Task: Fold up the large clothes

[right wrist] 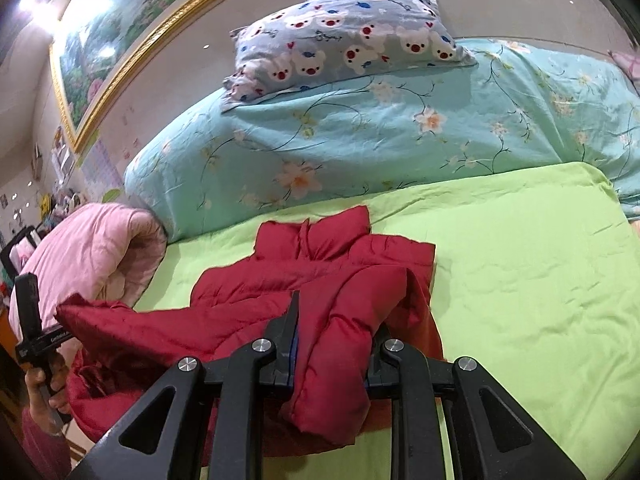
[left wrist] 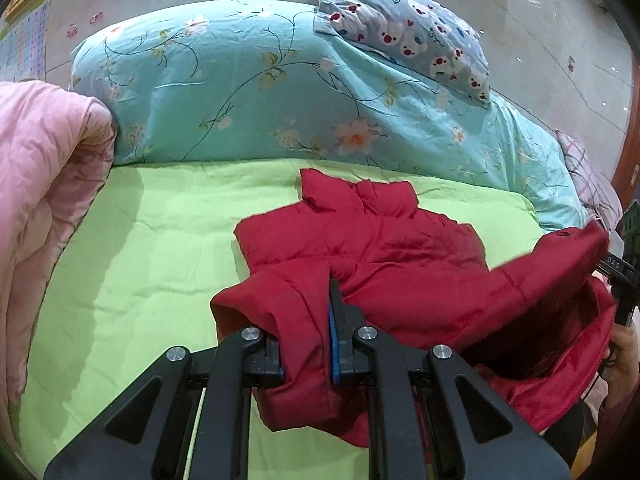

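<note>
**A:** What have I got on the left?

**B:** From where I'm driving it, my left gripper point(left wrist: 306, 320) is clamped on a thick fold of the red puffer jacket point(left wrist: 384, 248), near one lower corner. The jaws stand almost together with the padded cloth pinched between them, and a lump of it hangs below the fingers.

**A:** And the other one?

**B:** My right gripper point(right wrist: 336, 344) has hold of the opposite lower corner. Its jaws stand a little wider, closed around a fat roll of quilted cloth that fills the gap and droops under them. In the left wrist view I can see that gripper at the far right edge, with the hand point(left wrist: 624, 348) holding it just below.

**A:** Where does the jacket lie?

**B:** On the lime-green bedsheet point(left wrist: 140, 248). The collar end rests flat on the sheet, pointing toward the turquoise floral duvet point(left wrist: 248, 80) bunched along the far side. The hem end is lifted off the sheet between my two grippers, so the cloth sags in a hollow between them and the darker lining shows.

**A:** Anything close by?

**B:** A rolled pink quilt point(right wrist: 92, 248) lies at the left of the bed, touching the duvet. A grey pillow printed with white bears point(right wrist: 344, 44) sits on top of the duvet. Behind it, on the wall, hangs a gold-framed landscape picture point(right wrist: 120, 40). The jacket touches neither quilt nor pillow.
</note>
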The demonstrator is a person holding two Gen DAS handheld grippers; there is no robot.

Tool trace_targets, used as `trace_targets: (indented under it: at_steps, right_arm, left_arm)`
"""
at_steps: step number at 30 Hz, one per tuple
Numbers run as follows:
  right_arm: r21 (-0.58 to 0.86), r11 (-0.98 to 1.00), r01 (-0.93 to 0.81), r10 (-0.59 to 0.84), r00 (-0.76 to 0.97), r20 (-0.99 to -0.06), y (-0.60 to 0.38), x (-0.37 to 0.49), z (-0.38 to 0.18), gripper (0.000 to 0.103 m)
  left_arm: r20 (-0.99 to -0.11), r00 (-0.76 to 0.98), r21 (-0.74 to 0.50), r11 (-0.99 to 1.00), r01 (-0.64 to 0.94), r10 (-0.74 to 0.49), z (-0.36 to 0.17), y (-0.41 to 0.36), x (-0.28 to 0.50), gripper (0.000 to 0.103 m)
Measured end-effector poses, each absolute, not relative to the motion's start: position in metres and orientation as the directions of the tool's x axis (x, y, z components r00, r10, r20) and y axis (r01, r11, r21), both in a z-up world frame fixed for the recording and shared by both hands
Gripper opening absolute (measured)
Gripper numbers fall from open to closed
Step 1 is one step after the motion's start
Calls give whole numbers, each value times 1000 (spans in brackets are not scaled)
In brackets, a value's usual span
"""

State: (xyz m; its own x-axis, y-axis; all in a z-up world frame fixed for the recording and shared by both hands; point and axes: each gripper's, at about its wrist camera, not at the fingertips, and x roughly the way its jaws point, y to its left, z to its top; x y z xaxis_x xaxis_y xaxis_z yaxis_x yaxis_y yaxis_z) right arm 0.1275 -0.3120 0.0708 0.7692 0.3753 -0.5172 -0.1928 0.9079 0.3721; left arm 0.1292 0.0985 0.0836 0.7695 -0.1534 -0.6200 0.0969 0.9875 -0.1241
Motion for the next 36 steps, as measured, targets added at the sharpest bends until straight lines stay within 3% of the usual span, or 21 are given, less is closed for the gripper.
trace_targets:
  at_steps: [16, 36]
  right_arm:
    - [410, 909, -72, 318, 755, -573, -322, 267, 40, 20]
    - [437, 896, 76, 268, 692, -670, -328, 390, -30, 21]
  left_arm:
    - [-671, 740, -77, 997, -2, -50, 69, 101, 262, 13]
    - [-761, 649, -73, 993, -92, 4, -2, 97, 401, 14]
